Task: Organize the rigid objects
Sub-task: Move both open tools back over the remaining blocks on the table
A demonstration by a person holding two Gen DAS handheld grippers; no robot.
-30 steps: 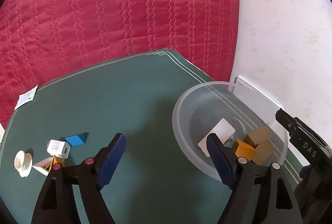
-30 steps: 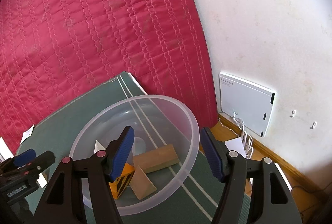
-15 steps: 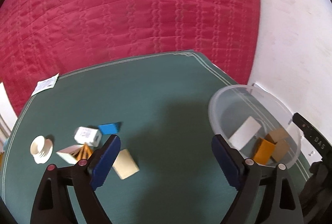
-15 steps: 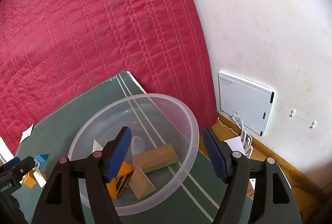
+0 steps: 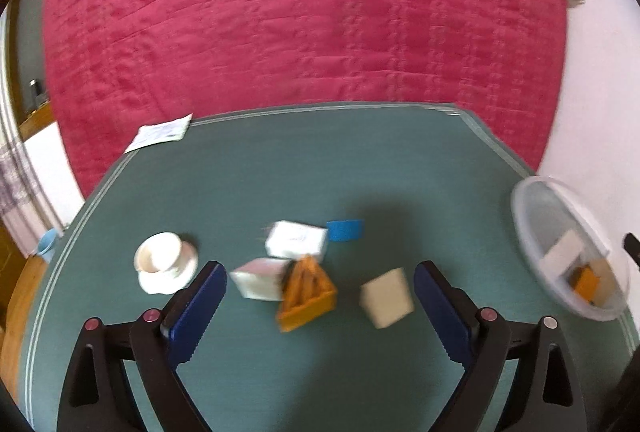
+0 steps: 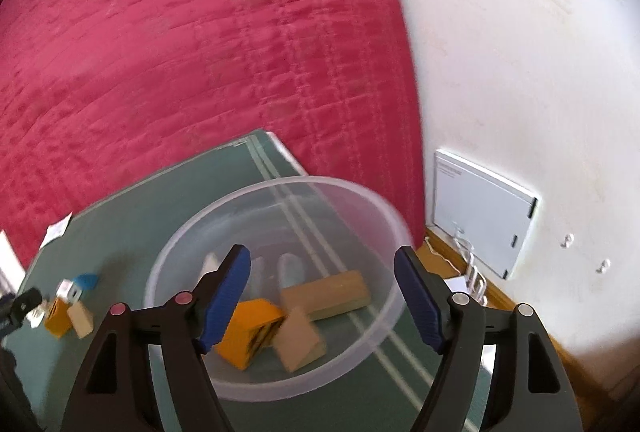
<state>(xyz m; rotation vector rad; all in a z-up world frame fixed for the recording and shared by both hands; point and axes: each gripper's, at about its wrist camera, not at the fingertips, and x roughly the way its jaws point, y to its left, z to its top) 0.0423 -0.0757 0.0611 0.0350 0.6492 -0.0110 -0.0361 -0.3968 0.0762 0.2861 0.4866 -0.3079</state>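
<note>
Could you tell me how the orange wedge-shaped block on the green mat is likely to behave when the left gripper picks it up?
The orange wedge looks rigid, so it probably won't flex. Its sloped faces may let flat fingers slide off, so gripping the parallel sides seems safer. It touches a white box, which will likely get nudged. The left gripper is open wide enough.

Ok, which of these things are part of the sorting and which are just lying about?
Job: clear plastic bowl; orange triangular block; cream cube; white box; blue flat piece; pale wedge.

Lying about: white paper slip; white wall panel; red quilt.
</note>
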